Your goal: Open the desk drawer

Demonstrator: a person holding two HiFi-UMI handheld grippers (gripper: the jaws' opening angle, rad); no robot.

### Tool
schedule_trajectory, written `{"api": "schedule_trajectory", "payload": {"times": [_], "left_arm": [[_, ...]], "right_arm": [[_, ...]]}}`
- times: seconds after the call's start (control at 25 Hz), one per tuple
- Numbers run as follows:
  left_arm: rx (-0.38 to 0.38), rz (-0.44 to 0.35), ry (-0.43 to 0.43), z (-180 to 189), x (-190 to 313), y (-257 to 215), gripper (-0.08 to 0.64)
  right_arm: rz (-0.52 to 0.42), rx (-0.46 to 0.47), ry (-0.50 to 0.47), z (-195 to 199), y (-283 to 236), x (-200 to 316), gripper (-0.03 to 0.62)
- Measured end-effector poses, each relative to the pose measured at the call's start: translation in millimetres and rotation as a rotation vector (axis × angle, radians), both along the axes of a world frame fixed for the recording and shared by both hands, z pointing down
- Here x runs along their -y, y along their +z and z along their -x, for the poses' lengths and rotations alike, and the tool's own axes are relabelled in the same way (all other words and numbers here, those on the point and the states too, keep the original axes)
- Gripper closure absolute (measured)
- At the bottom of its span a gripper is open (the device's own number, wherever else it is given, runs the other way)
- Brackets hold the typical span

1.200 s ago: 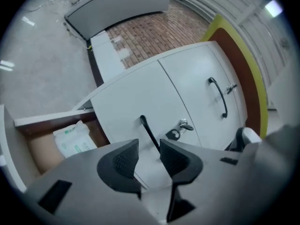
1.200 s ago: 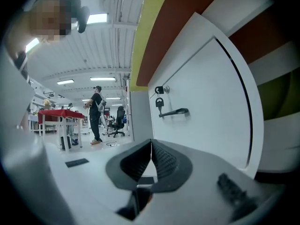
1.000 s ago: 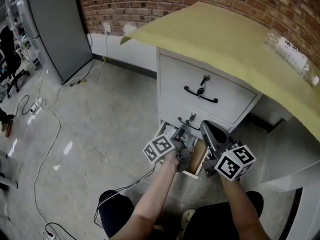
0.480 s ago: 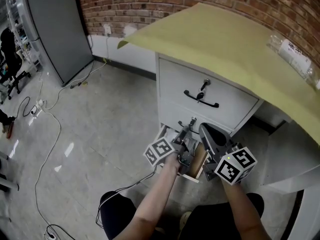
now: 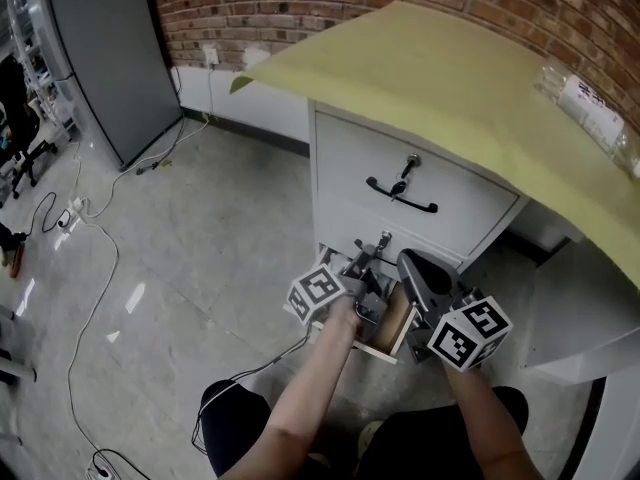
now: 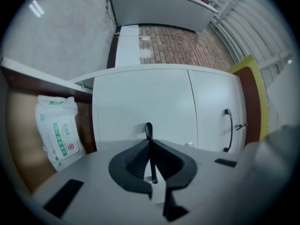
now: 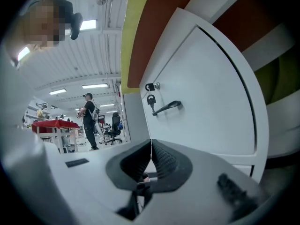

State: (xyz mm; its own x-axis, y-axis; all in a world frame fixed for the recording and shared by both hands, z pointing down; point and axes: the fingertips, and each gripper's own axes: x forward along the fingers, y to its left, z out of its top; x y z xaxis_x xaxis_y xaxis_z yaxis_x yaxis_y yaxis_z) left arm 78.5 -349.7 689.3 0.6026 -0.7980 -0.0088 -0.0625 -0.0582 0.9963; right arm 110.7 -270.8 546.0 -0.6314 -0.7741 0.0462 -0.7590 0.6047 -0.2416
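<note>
The white drawer unit (image 5: 345,183) stands under a yellow desktop (image 5: 450,78). Its bottom drawer (image 5: 392,320) is pulled out, with a packet of wipes (image 6: 58,130) inside. My left gripper (image 5: 362,264) (image 6: 149,142) is at the middle drawer's thin black handle (image 6: 148,127). Its jaws have just been closing, and the handle now sits pinched between them. The top drawer's handle (image 5: 400,196) (image 7: 166,108) has a key (image 7: 150,99) beside it. My right gripper (image 5: 410,261) (image 7: 151,146) hovers over the open drawer, shut and empty.
A clear plastic bottle (image 5: 585,108) lies on the desktop at the right. Cables (image 5: 90,238) trail over the grey floor on the left, near a grey cabinet (image 5: 110,48). A person (image 7: 89,118) stands far off in the right gripper view.
My left gripper has edged up to the middle drawer's handle and rolled a little. The right gripper has kept still.
</note>
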Motion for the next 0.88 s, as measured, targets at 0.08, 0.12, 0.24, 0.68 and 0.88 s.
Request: {"api": "schedule_trajectory", "payload": {"times": [0.08, 0.12, 0.24, 0.68, 0.88], "left_arm": [[0.015, -0.005, 0.002, 0, 0, -1, 0.532], [0.01, -0.004, 0.001, 0, -1, -1, 0.534], [-0.019, -0.002, 0.001, 1, -2, -1, 0.534], [0.021, -0.018, 0.016, 1, -10, -2, 0.535], [0.029, -0.02, 0.016, 2, -14, -3, 0.535]], "right_arm": [[-0.005, 0.011, 0.0, 2, -4, -1, 0.578], [-0.005, 0.02, -0.001, 3, -6, -2, 0.578], [-0.004, 0.045, 0.003, 5, -7, -2, 0.578], [0.035, 0.122, 0.024, 3, -7, 3, 0.578], [0.016, 0.114, 0.024, 1, -12, 3, 0.578]]}}
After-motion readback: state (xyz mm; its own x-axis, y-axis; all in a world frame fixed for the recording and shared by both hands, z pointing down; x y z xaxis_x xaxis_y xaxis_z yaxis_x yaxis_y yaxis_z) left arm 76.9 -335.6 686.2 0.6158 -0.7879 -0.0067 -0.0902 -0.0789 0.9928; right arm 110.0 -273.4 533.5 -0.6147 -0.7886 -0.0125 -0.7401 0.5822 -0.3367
